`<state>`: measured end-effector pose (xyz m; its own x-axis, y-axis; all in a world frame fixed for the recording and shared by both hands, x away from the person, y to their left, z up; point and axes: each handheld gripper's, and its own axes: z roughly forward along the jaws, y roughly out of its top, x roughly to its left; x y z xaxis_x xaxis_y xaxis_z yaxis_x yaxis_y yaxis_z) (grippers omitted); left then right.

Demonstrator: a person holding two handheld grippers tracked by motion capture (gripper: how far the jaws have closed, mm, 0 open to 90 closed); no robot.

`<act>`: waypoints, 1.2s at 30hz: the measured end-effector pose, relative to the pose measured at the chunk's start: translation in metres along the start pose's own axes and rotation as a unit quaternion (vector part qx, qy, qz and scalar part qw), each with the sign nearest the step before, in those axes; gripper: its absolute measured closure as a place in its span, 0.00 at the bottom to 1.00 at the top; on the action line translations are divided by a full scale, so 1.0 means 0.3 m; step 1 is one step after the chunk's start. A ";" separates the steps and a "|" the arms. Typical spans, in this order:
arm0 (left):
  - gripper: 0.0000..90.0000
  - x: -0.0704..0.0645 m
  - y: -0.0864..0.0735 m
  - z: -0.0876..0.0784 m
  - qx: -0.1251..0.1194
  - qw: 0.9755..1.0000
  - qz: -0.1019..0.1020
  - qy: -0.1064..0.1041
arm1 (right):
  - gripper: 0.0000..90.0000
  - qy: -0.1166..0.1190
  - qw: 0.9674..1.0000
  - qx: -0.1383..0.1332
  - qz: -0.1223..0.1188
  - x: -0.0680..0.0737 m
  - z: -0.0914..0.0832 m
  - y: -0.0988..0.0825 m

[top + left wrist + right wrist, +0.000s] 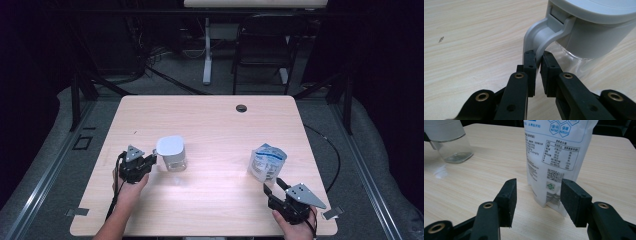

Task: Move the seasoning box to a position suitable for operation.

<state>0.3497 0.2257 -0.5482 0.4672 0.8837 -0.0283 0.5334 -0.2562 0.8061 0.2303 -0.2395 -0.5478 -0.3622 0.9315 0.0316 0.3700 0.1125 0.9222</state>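
A clear container with a grey lid (170,151) stands left of the table's middle. Its grey side handle (537,37) is pinched between the jaws of my left gripper (151,161), which is shut on it (538,62). To the right stands a white printed pouch (267,162), upright. My right gripper (273,186) sits just in front of that pouch, near the table's front edge, jaws wide. In the right gripper view the pouch (556,150) rises just beyond the open gripper (537,192), untouched by the pads. The container (450,142) shows at upper left there.
The pale wooden table (210,120) has a round cable hole (241,108) near its far edge. Behind the table stand a black chair (265,45) and a white desk leg (207,55). Dark frame posts flank the table on both sides.
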 end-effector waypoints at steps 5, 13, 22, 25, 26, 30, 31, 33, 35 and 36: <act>0.93 -0.022 -0.009 -0.012 0.001 1.000 0.008 -0.008 | 0.54 0.009 1.000 0.003 -0.003 0.019 0.007 -0.006; 0.93 -0.060 -0.019 -0.032 0.003 1.000 0.013 -0.012 | 0.54 0.018 1.000 0.002 -0.005 0.043 0.017 -0.008; 0.93 -0.102 -0.036 -0.055 0.005 1.000 0.019 -0.021 | 0.54 0.026 1.000 0.003 -0.004 0.065 0.027 -0.011; 0.93 -0.124 -0.041 -0.062 0.006 0.999 0.021 -0.027 | 0.54 0.028 1.000 0.004 -0.003 0.072 0.033 -0.014; 0.93 -0.132 -0.043 -0.064 0.005 0.999 0.023 -0.026 | 0.54 0.030 1.000 0.005 -0.004 0.074 0.035 -0.015; 0.93 -0.163 -0.051 -0.075 0.005 0.999 0.026 -0.030 | 0.54 0.036 0.999 0.005 -0.005 0.091 0.044 -0.019; 0.93 -0.171 -0.054 -0.077 0.005 0.999 0.027 -0.030 | 0.54 0.039 0.999 0.005 -0.005 0.095 0.046 -0.020; 0.93 -0.185 -0.057 -0.081 0.004 0.999 0.030 -0.035 | 0.54 0.039 0.999 0.009 -0.008 0.099 0.048 -0.021; 0.93 -0.196 -0.060 -0.084 0.005 0.999 0.035 -0.040 | 0.54 0.041 0.999 0.009 -0.007 0.105 0.051 -0.023; 0.93 -0.202 -0.062 -0.086 0.005 0.998 0.036 -0.042 | 0.54 0.042 0.999 0.009 -0.007 0.106 0.051 -0.024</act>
<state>0.2933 0.1871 -0.5462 0.5621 0.8268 -0.0193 0.5024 -0.3229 0.8021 0.2291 -0.2056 -0.5592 -0.4371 0.8980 0.0510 0.3798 0.1329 0.9155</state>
